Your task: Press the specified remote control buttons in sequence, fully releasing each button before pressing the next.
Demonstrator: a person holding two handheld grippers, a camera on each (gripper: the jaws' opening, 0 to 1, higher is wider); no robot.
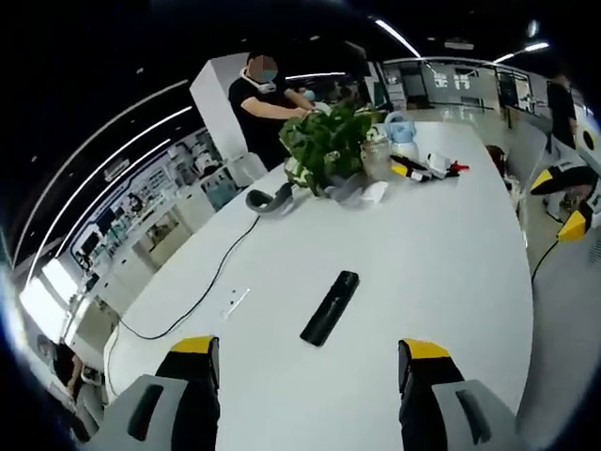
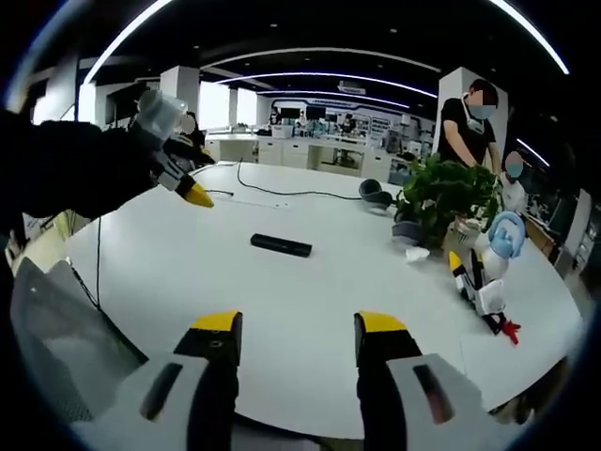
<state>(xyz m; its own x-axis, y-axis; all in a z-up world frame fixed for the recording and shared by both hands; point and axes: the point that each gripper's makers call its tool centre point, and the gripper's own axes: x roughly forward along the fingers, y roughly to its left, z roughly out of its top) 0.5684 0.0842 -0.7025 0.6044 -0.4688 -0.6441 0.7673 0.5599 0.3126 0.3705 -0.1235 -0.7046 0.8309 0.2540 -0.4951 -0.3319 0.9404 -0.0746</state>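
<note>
both the left gripper (image 1: 311, 359) and the right gripper (image 2: 299, 336) hang with jaws apart, holding nothing, above the white table (image 1: 441, 244). the black remote (image 1: 330, 307) lies flat on bare tabletop ahead of the left jaws, untouched. farther off sit a potted plant (image 1: 326, 141), a black cable (image 1: 202, 291) and a person (image 1: 258, 99).

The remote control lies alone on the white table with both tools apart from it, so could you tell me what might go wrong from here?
1. The remote control lies loose on the smooth table; a press off-centre might slide or tip it.
2. The left tool stands open, so its wide jaws might hit neighbouring buttons.
</note>
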